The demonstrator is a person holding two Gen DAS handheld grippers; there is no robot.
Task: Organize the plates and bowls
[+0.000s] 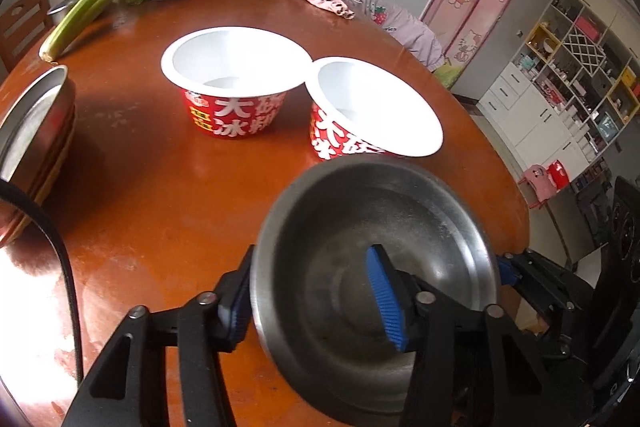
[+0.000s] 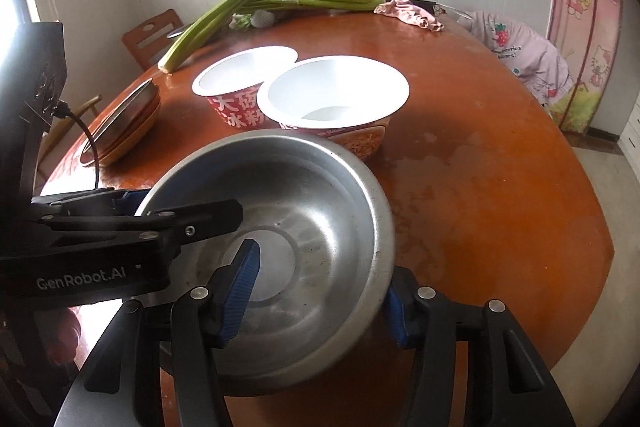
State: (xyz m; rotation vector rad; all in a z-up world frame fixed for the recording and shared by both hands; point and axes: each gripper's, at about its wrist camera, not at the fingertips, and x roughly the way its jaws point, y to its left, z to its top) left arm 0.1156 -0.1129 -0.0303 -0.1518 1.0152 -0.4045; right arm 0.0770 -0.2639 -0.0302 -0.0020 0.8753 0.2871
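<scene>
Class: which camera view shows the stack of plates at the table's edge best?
The right wrist view: the stack of plates lies whole on the table, its layered rims visible. The left wrist view shows the stack only partly, distorted at the picture's left margin.

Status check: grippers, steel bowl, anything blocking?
Left gripper and right gripper both clamp the steel bowl rim. Two red paper bowls directly ahead; plate stack left.

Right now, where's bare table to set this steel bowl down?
Bare wood lies between the plate stack and the two paper bowls, and right of them toward the table edge. The far side is crowded with celery.
</scene>
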